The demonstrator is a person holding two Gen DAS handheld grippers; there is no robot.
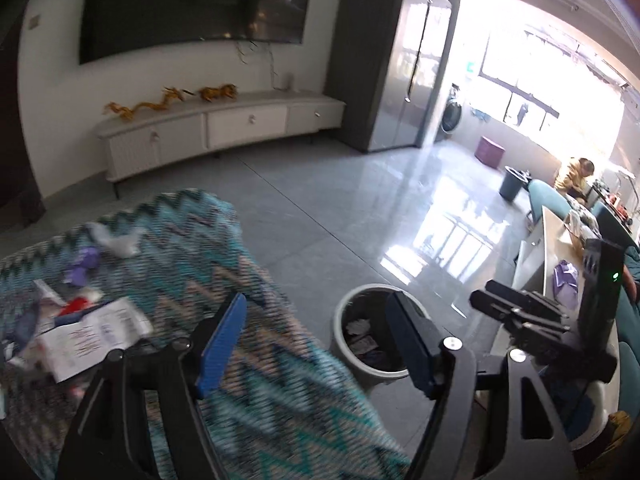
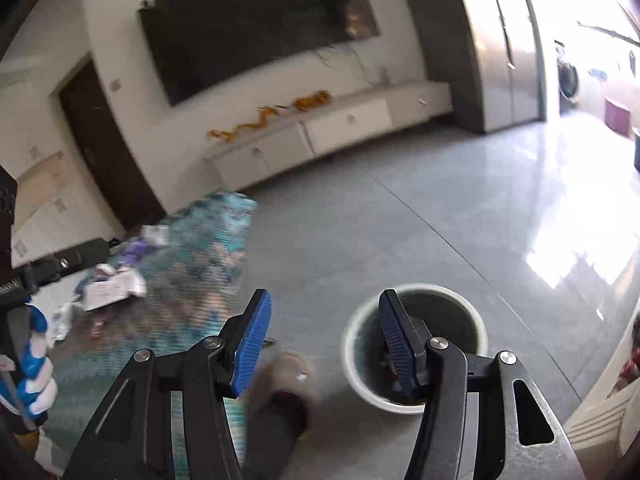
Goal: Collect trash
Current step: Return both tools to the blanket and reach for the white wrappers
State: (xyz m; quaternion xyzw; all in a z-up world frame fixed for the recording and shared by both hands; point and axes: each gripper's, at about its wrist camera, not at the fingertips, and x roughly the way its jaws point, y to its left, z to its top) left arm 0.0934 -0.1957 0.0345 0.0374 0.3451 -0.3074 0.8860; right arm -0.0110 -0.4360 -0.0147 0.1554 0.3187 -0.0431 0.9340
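Trash lies on a teal zigzag rug [image 1: 240, 360]: a white printed paper [image 1: 96, 332], a red scrap [image 1: 76, 306], a purple wrapper [image 1: 82, 266] and a white crumpled piece [image 1: 120, 242]. A round white bin [image 1: 352, 356] with scraps inside stands on the floor right of the rug. My left gripper [image 1: 316, 320] is open and empty, above the rug's edge and the bin. My right gripper [image 2: 324, 320] is open and empty, just left of the bin [image 2: 354, 372]. The trash pile [image 2: 108, 284] on the rug [image 2: 208, 240] lies far left in the right wrist view.
A person's slippered foot [image 2: 286, 376] stands between rug and bin. The right gripper's body [image 1: 536, 320] shows at the right of the left wrist view. A white TV cabinet [image 1: 224, 128], a sofa and table [image 1: 552, 248] and a glossy tiled floor [image 1: 360, 208] surround the area.
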